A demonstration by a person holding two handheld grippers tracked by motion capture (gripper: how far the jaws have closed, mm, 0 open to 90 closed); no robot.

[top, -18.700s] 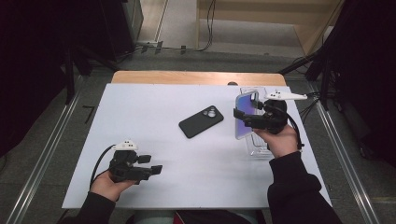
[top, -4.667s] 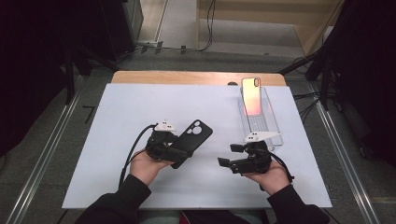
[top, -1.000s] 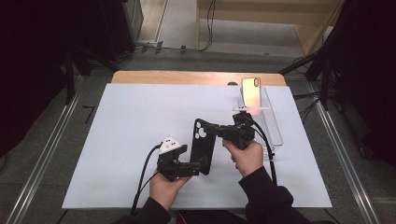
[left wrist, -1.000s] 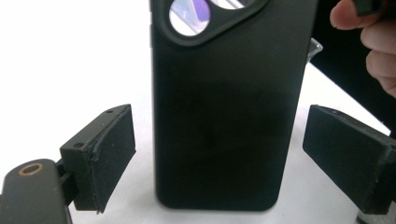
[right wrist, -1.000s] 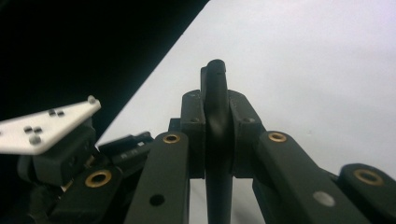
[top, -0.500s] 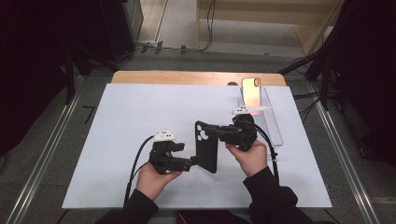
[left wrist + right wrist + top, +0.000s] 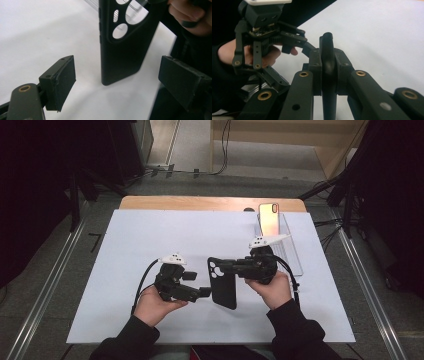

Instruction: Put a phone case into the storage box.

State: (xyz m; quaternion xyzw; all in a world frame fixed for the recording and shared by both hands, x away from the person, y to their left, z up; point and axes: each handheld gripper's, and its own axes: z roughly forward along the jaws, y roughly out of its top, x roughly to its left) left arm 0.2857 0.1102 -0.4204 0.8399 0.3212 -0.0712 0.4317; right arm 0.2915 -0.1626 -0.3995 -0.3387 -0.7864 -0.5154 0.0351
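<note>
Above the middle of the white table (image 7: 125, 240), the black phone case (image 7: 223, 282) now hangs upright, pinched at its edge by the right gripper (image 7: 231, 267), whose jaws are clamped on it. A second ago the left gripper (image 7: 204, 292) was at the case's lower end; it now sits just left of it, jaws spread wide and touching nothing. Handover looks complete. Far right, an orange phone (image 7: 268, 218) leans in the clear stand (image 7: 290, 255).
</note>
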